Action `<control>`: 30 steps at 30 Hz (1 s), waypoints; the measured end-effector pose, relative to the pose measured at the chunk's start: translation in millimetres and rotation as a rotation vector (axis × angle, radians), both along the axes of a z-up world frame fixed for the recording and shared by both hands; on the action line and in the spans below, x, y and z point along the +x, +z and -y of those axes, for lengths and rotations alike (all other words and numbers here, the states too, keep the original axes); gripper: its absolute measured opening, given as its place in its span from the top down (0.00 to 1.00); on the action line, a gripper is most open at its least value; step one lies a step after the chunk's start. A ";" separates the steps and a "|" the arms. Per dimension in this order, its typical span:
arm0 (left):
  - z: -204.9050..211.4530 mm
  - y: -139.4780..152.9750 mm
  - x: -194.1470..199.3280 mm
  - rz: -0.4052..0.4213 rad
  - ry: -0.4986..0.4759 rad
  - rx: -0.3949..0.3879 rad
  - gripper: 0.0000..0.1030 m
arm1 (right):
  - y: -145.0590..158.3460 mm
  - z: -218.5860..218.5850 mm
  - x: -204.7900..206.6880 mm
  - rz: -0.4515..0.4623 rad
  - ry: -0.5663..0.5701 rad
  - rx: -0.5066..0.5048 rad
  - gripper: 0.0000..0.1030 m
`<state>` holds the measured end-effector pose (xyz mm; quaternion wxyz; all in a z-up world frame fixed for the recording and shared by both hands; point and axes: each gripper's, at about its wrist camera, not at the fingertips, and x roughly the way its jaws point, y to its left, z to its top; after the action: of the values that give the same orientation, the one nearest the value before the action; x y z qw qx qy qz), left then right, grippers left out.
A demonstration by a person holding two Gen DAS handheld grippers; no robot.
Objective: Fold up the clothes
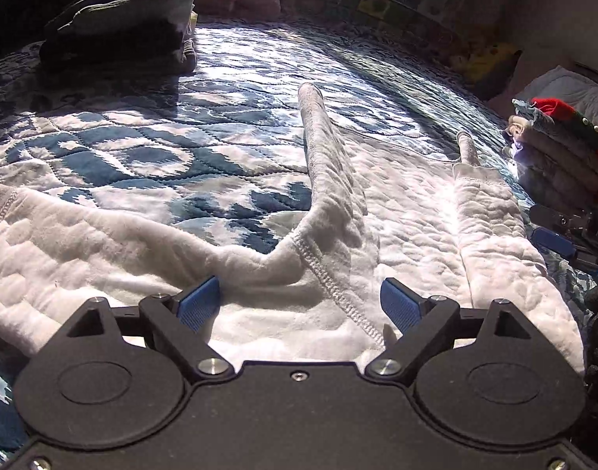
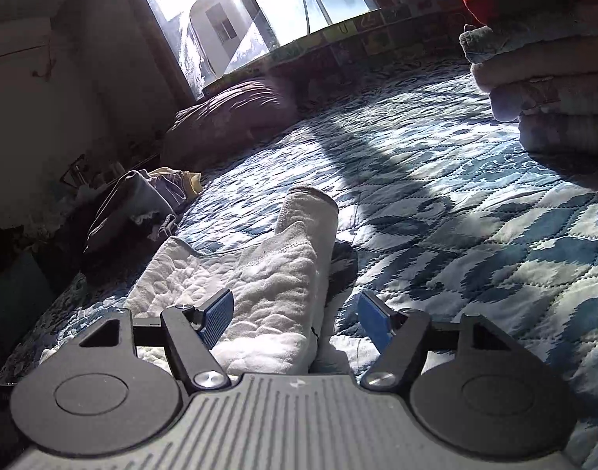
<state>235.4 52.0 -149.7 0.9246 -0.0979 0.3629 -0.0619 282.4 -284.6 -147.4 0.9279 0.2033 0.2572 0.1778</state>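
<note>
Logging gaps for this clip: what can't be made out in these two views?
- White garment: near edge hidden under the left claw body in the left wrist view; garment type unclear.
- Folded stack: cut off by the right edge in the right wrist view.
- Dark pile: in shadow in the left wrist view, items indistinct.
- Window: overexposed.

Bare quilt (image 1: pixel 161 125) ahead-left of left gripper (image 1: pixel 299 305), free to pass. Dark clothes pile (image 1: pixel 118 19) blocks far left. Folded stack (image 2: pixel 549 70) stands ahead-right of right gripper (image 2: pixel 295 321); open quilt between. Pillow (image 2: pixel 228 117) far ahead.
</note>
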 end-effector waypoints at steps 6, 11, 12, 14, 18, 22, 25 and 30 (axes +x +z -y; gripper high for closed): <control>18.3 -10.7 3.5 0.004 -0.033 0.114 0.00 | -10.8 -1.7 33.5 -0.040 0.032 0.035 0.40; 13.0 -10.0 8.9 -0.010 0.005 0.072 0.00 | -11.2 -9.2 37.4 -0.023 0.090 0.037 0.78; 12.8 -10.5 9.7 -0.007 0.007 0.075 0.00 | -8.3 -8.4 34.8 -0.005 0.089 0.040 0.82; 15.2 -11.3 10.3 0.000 0.009 0.089 0.00 | -1.8 -4.4 28.9 0.031 0.086 0.053 0.86; 18.9 -11.2 8.4 0.013 0.010 0.103 0.00 | 11.0 13.1 12.7 0.099 0.041 0.090 0.87; 17.7 -11.9 7.5 0.021 0.013 0.096 0.00 | 18.7 41.5 -8.3 0.138 -0.045 0.144 0.87; 19.2 -12.0 6.7 0.026 0.015 0.105 0.00 | 19.1 66.3 -26.7 0.138 -0.131 0.164 0.87; 19.1 -12.8 5.0 0.039 0.018 0.101 0.00 | 16.1 109.5 -57.3 0.135 -0.289 0.194 0.87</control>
<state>240.4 32.9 -162.5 0.9357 -0.0532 0.3468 -0.0373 225.1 -394.1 -131.2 0.9350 0.3142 0.1441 0.0800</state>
